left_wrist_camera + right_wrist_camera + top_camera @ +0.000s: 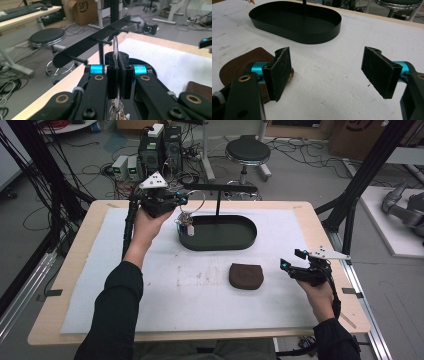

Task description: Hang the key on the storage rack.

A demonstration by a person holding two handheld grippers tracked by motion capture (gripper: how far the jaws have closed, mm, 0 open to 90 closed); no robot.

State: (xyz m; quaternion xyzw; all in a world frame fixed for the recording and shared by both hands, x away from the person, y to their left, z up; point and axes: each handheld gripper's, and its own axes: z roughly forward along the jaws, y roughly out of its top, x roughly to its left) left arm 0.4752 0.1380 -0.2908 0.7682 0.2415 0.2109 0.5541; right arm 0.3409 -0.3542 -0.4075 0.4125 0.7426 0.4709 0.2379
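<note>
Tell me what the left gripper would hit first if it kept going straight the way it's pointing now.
Probably the black peg rack: the left gripper, shut on a key ring, points at the rack's bar and pegs just ahead. How near they are is hard to judge.

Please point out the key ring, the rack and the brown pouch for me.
Key ring (115,48): left gripper view, on the metal loop above the shut jaws.
Rack (82,47): left gripper view, on the flat black bar.
Pouch (246,275): high view, on its top face.

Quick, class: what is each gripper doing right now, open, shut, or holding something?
Left gripper: shut on the key ring, keys dangling below, near the black peg rack.
Right gripper: open, holding nothing, beside the brown pouch.
</note>
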